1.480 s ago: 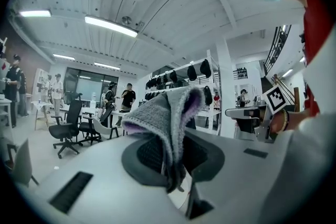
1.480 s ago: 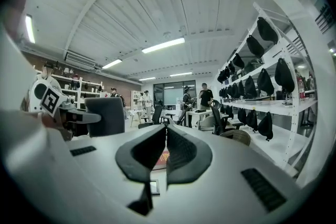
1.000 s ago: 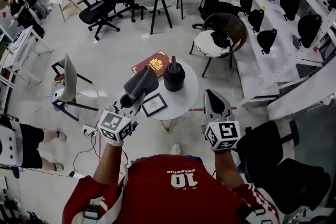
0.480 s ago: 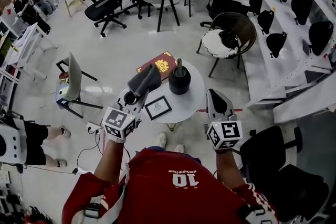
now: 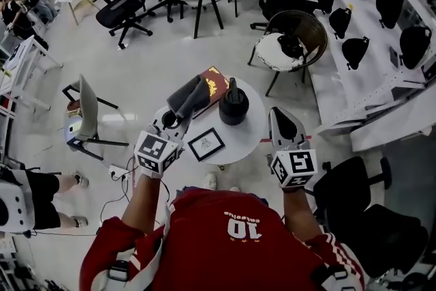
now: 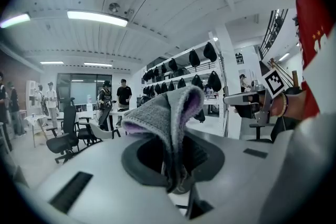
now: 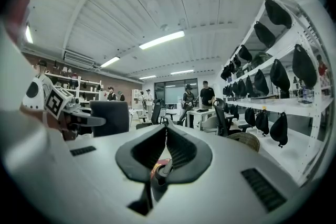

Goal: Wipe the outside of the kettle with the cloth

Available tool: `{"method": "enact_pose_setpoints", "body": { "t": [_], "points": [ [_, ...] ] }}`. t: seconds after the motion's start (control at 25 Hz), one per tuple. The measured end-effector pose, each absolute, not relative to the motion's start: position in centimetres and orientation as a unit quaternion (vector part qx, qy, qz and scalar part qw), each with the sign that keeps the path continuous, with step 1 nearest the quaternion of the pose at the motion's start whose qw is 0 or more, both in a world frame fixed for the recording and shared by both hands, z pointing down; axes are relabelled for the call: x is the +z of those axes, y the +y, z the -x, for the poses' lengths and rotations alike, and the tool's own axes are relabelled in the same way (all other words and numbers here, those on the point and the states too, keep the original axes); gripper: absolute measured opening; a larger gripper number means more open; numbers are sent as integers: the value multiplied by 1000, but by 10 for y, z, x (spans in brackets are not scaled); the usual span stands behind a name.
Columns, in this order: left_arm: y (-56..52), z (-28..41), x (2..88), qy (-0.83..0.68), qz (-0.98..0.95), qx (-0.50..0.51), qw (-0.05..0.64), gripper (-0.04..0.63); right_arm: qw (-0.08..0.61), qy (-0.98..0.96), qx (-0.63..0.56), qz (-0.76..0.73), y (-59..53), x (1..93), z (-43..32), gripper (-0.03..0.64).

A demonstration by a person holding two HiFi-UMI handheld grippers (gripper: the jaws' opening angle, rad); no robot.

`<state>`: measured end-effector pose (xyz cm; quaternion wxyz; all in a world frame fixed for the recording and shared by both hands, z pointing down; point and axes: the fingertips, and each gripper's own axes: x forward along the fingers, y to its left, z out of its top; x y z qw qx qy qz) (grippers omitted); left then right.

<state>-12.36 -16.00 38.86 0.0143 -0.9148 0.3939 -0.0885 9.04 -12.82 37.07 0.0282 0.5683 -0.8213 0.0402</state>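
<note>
The left gripper (image 5: pixel 176 120) is pinching the grey cloth (image 5: pixel 189 96). The kettle (image 5: pixel 234 105) is sitting on the round table (image 5: pixel 240 138) at the cloth's 3 o'clock. The right gripper (image 5: pixel 279 118) is hovering at the kettle's 4 o'clock, its jaws pressed together on nothing.

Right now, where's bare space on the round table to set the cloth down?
Free: the table's near-right part, bordered by the kettle, the framed picture and the rim. Crowded: far side, red book beside kettle; left tool holding the cloth hides the left part.
</note>
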Motion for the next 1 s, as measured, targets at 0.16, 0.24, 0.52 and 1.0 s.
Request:
{"method": "enact_pose_setpoints", "body": {
  "t": [0.16, 0.24, 0.52, 1.0],
  "points": [
    [-176, 127, 397, 383, 919, -93, 14, 46, 28, -819, 43, -571, -138, 371, -79, 20],
    [-184, 132, 402, 380, 920, -96, 15, 46, 29, -820, 43, -571, -143, 372, -72, 20],
    [-216, 136, 427, 354, 929, -110, 21, 46, 36, -809, 45, -585, -158, 381, -58, 20],
    [-271, 124, 510, 274, 946, -173, 23, 46, 57, -768, 57, -635, -162, 400, -58, 20]
  ]
}}
